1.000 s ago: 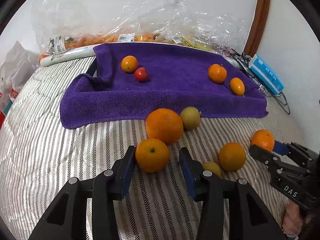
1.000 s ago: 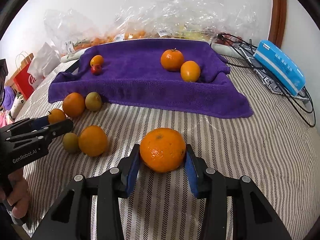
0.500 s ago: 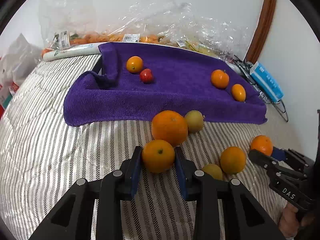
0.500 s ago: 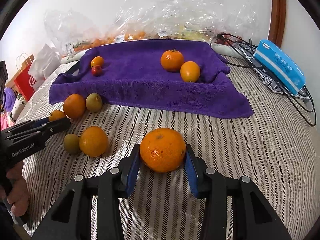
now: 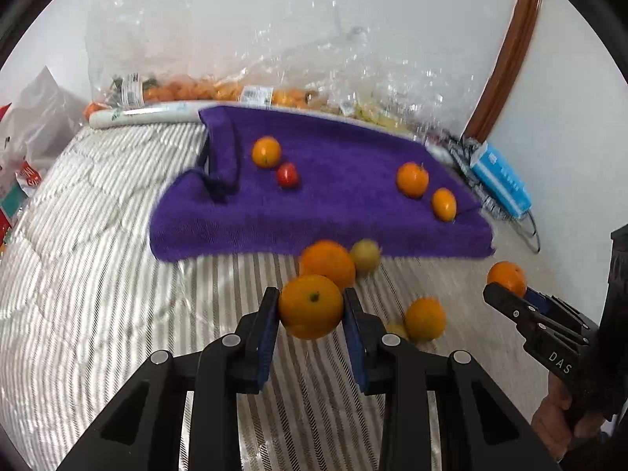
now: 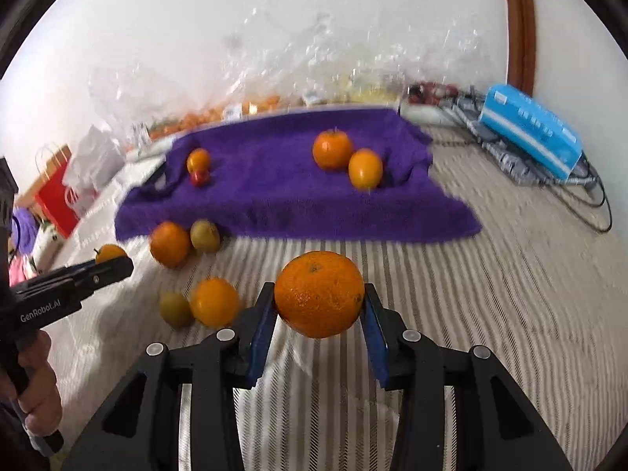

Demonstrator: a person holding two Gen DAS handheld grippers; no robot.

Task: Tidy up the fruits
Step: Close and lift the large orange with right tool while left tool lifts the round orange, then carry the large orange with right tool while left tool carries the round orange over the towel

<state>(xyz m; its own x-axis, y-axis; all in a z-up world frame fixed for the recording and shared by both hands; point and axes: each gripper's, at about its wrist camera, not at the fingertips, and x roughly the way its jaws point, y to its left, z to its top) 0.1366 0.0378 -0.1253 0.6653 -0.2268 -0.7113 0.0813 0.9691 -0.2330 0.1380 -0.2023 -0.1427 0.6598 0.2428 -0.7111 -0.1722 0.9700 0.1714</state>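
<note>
Left wrist view: your left gripper [image 5: 311, 310] pinches a small orange [image 5: 311, 305] between its blue pads, clear of the striped bedcover [image 5: 98, 274]. Beyond it lie a bigger orange [image 5: 329, 261] and a greenish fruit [image 5: 365, 255], just in front of the purple towel [image 5: 333, 212], which carries four fruits.

Right wrist view: your right gripper [image 6: 318, 310] clamps a large rough-skinned orange [image 6: 318, 293] above the bedcover. To its left, a loose orange [image 6: 214, 301] touches a green fruit [image 6: 174, 308]. A blue box [image 6: 530, 129] sits far right.
</note>
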